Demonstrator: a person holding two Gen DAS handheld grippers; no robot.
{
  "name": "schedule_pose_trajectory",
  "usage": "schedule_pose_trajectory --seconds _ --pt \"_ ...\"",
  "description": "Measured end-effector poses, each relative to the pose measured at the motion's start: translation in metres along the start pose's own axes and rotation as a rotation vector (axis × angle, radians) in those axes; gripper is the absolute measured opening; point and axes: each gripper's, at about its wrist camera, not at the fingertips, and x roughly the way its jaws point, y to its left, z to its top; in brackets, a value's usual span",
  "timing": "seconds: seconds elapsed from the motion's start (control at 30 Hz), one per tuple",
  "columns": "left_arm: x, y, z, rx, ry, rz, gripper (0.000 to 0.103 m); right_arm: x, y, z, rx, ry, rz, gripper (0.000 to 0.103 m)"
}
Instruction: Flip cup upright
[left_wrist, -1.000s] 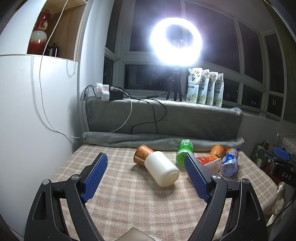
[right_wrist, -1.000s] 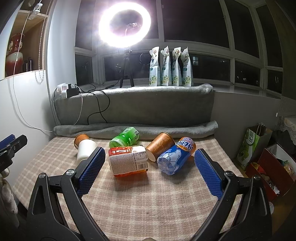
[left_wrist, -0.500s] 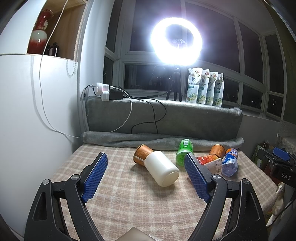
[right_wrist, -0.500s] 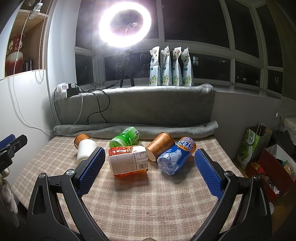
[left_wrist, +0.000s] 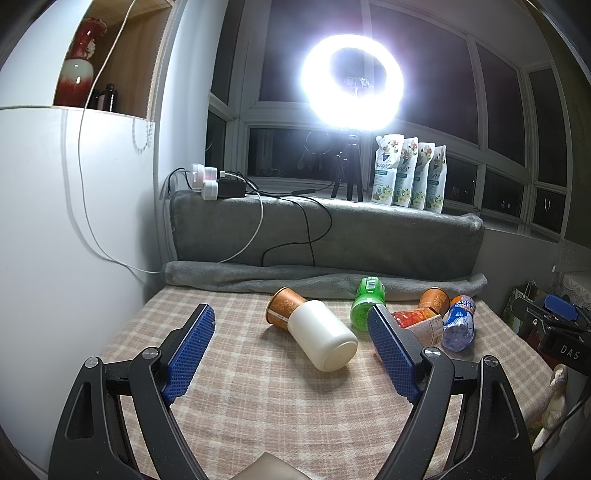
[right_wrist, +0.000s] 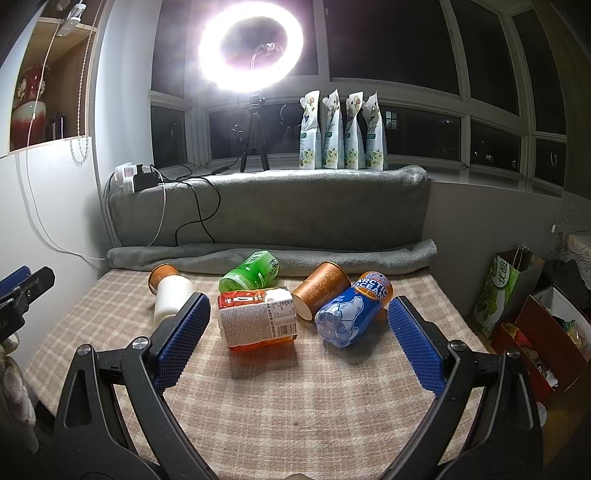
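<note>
The left gripper is being held with its blue-padded jaws wide apart, empty, above the near part of the checked beige tablecloth; the right gripper is likewise spread and holding nothing. The smooth white cylindrical cup is lying on its side just beyond the left gripper, its closed base facing the camera, touching a copper-brown paper cup behind it. A grip across the white cup's mid-body is probably being called for, then a rotation. Farther right, a green bottle, an orange labelled bottle, another brown paper cup and a blue can are lying toppled; contents cannot be told.
</note>
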Motion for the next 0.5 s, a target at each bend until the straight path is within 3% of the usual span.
schedule_pose_trajectory --seconds 0.5 --pt "0.0 0.0003 0.0 -0.002 0.001 0.0 0.085 0.0012 0.0009 0.0 -0.002 0.001 0.001 0.099"
